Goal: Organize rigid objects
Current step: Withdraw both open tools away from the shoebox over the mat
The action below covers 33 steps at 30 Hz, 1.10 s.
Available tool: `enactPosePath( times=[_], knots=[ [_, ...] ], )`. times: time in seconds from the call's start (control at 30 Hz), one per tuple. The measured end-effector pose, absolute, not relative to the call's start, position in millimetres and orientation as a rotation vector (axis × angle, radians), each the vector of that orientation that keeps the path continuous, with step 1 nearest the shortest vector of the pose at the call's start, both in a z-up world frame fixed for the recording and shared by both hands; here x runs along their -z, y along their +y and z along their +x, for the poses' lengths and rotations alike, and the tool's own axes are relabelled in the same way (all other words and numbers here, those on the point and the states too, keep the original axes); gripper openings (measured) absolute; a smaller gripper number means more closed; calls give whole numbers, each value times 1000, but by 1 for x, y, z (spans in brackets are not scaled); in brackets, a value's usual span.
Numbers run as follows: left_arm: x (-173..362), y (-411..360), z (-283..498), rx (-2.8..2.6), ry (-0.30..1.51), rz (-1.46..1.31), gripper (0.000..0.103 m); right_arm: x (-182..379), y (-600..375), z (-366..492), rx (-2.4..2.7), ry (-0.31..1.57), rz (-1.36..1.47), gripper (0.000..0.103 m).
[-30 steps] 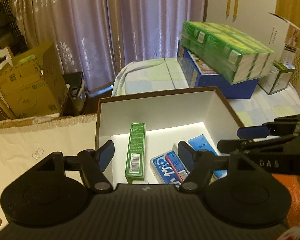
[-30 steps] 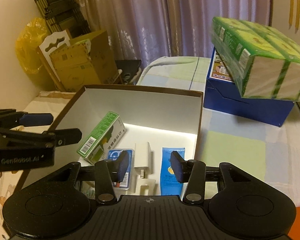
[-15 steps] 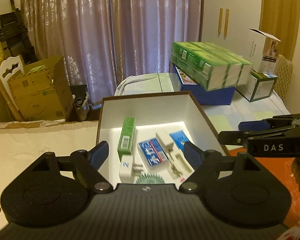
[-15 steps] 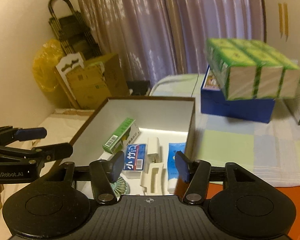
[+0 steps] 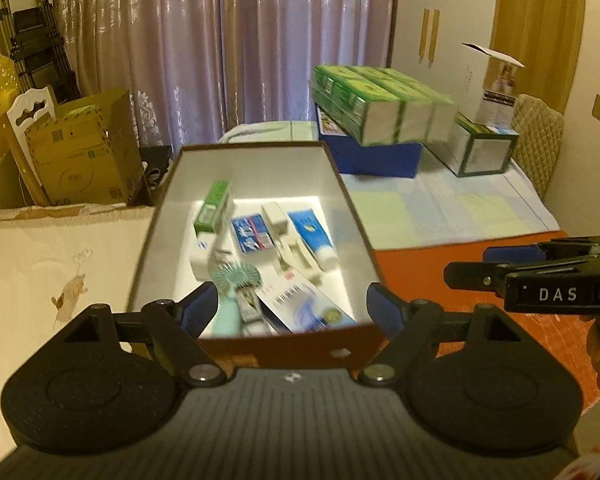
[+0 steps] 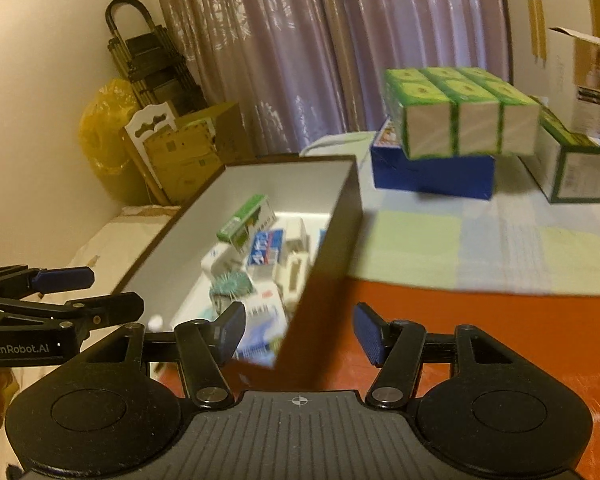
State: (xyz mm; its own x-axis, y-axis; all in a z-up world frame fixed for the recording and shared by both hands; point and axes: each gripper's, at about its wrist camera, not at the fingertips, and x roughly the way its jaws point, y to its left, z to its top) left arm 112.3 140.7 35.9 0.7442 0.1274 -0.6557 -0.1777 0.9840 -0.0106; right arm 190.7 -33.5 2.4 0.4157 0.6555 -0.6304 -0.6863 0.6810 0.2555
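Note:
A brown box with a white inside (image 5: 256, 168) stands on the table and also shows in the right wrist view (image 6: 284, 184). It holds a green carton (image 5: 214, 206), a blue and red pack (image 5: 252, 234), a blue tube (image 5: 310, 234), a teal round brush (image 5: 236, 278) and white items. My left gripper (image 5: 290, 314) is open and empty, just in front of the box's near wall. My right gripper (image 6: 298, 334) is open and empty, at the box's near right corner. Each gripper shows in the other's view, the right (image 5: 500, 264) and the left (image 6: 88, 292).
Green cartons (image 5: 380, 104) lie stacked on a blue box (image 5: 372, 158) behind, beside a green-edged box (image 5: 484, 150). Cardboard boxes (image 5: 80, 152) and a folded trolley (image 5: 32, 48) stand at the back left. An orange mat (image 6: 480, 320) lies right of the brown box.
Both grippers have pulled back and up from inside the box, so its whole contents and near wall now show. Both stay open and empty.

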Motion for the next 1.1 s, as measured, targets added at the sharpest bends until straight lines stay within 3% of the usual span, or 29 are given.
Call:
enactPosePath(
  times=[1.1],
  knots=[
    [-7,-27,-12,-126,842,-134,77,12,-219,63,-791,888,-71,57]
  ],
)
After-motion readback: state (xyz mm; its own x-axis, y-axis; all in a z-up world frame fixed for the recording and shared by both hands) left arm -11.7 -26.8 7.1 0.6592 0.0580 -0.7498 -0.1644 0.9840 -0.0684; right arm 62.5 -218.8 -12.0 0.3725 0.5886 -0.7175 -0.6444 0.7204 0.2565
